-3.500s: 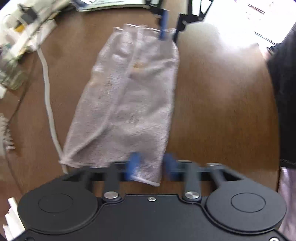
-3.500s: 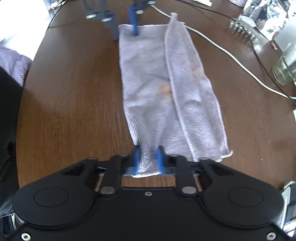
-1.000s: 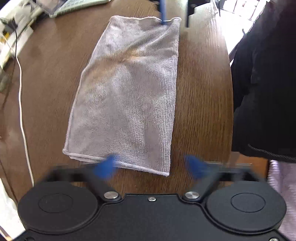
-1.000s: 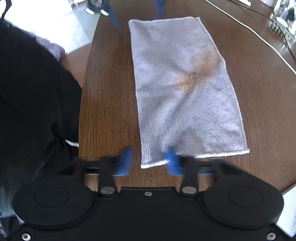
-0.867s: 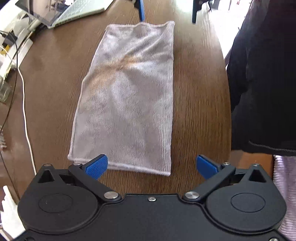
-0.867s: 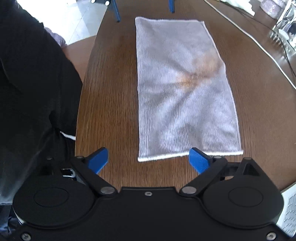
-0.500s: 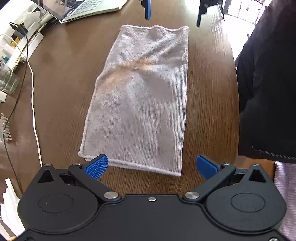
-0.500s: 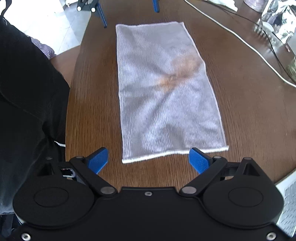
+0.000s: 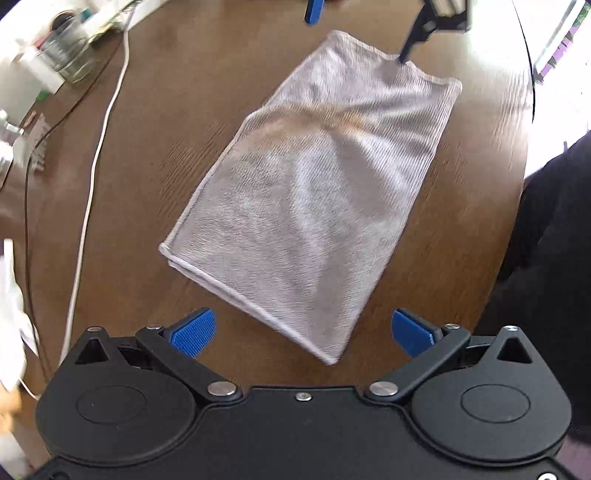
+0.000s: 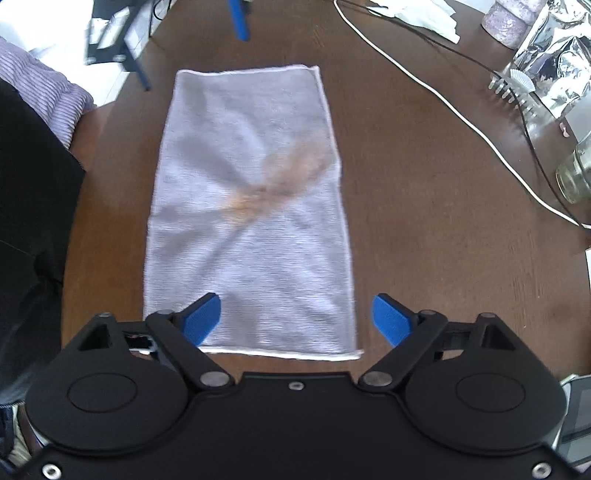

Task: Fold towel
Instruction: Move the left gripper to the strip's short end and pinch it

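Observation:
A pale grey towel point(image 9: 314, 199), folded lengthwise and marked with an orange-brown stain, lies flat on the brown wooden table point(image 9: 166, 129). In the left wrist view it runs diagonally. My left gripper point(image 9: 303, 328) hangs open above its near corner, touching nothing. In the right wrist view the towel point(image 10: 251, 206) runs straight away from me. My right gripper point(image 10: 297, 317) stands wide over the near end with its jaws closing; the cloth lies below them and the pads do not press it. Each view shows the other gripper at the far end: right point(image 9: 364, 27), left point(image 10: 188, 37).
A white cable point(image 10: 461, 110) and a thin black wire cross the table beside the towel. A glass point(image 10: 576, 173), a foil bag point(image 10: 554, 66) and a jar point(image 9: 70, 55) stand along that side. A person in dark clothing point(image 9: 546, 240) stands at the table's other edge.
Both grippers let go of the towel's corners and opened wide. The left gripper has since rolled, so the towel now looks diagonal. The right gripper slid sideways over the near end and narrowed slightly.

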